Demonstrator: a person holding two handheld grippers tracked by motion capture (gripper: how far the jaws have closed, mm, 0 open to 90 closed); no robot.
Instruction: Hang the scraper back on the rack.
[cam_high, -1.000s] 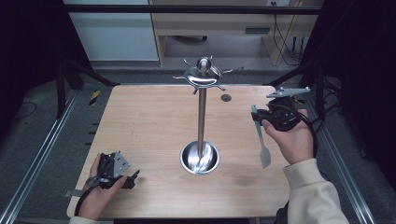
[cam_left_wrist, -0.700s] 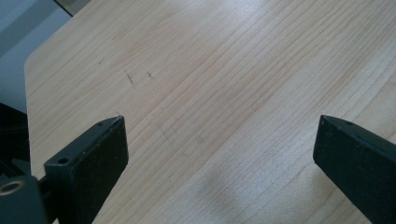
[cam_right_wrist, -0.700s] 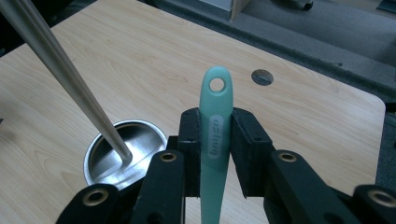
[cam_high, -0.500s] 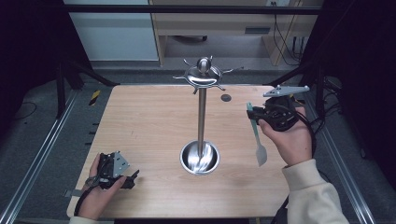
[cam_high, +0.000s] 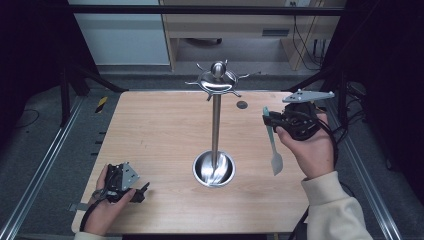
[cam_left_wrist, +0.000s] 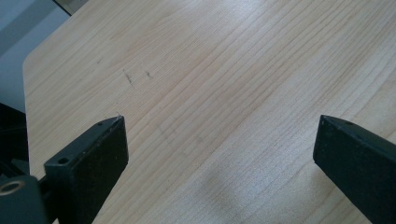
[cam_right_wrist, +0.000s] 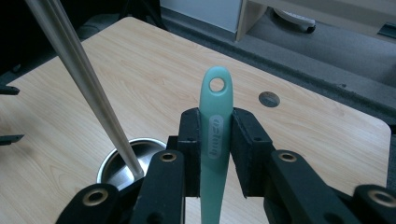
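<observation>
My right gripper has lifted the spatula further off the table.

Its jaws pinch the teal handle near the hanging hole; my view along them cuts off the blade. My left gripper rests spread apart, near the stand.

I see the surface as pale wood with fine straight grain and a matt finish. The stand looks like polished metal, its pole and bowl-shaped base glossy and mirror-bright. The spatula looks like smooth, slightly satin teal plastic. My right hand-held gripper has matt black jaws.
</observation>
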